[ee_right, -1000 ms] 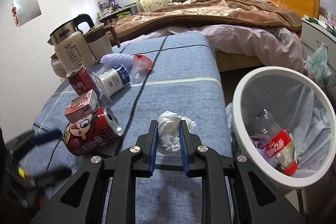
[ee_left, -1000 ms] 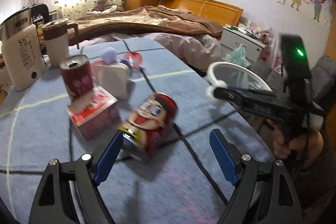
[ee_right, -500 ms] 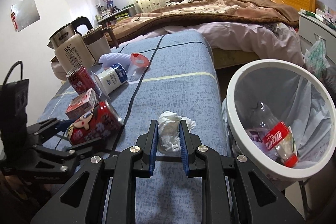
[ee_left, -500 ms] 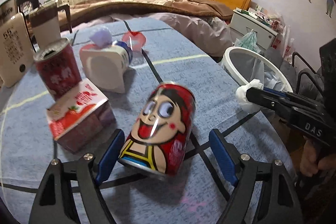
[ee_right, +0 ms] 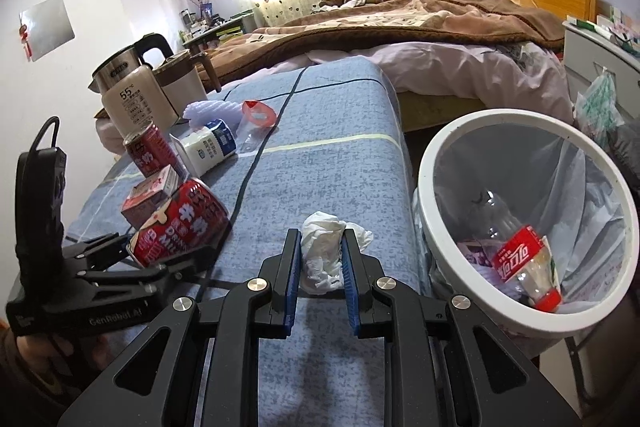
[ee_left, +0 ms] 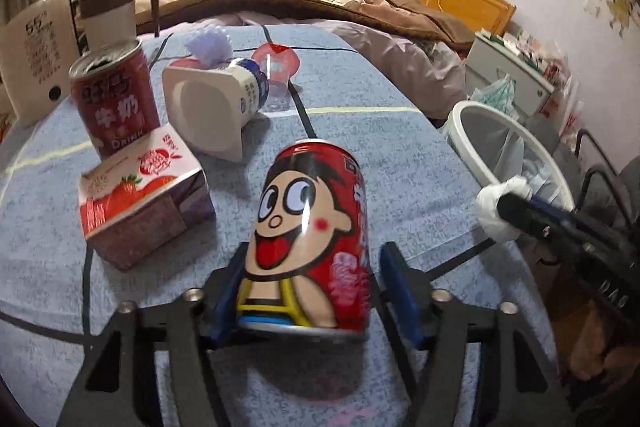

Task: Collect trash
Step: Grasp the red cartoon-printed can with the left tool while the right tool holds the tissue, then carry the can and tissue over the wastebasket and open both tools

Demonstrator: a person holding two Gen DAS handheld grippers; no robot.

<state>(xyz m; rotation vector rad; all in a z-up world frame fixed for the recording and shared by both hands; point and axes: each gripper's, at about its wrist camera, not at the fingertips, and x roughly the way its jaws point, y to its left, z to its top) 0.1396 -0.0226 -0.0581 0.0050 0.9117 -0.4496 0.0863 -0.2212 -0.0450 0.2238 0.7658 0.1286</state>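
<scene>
My left gripper [ee_left: 312, 279] has closed around a red cartoon-face can [ee_left: 310, 231] lying on the blue table; the jaws sit against its sides. The can also shows in the right wrist view [ee_right: 180, 223]. My right gripper [ee_right: 320, 263] is shut on a crumpled white tissue [ee_right: 322, 251], held above the table's right edge beside the white trash bin [ee_right: 432, 163]. The tissue also shows in the left wrist view [ee_left: 498, 207]. A cola bottle [ee_right: 520, 259] lies inside the bin.
On the table stand an upright red milk can [ee_left: 114, 99], a strawberry milk carton [ee_left: 140, 199], a tipped yogurt cup [ee_left: 212, 103] and a red plastic lid [ee_left: 278, 61]. A kettle [ee_right: 132, 91] and mug [ee_right: 180, 79] stand at the far left. A bed lies behind.
My left gripper has moved forward over the cartoon can and its jaws have closed in on it. My right gripper has held the tissue and shifted slightly toward the bin.
</scene>
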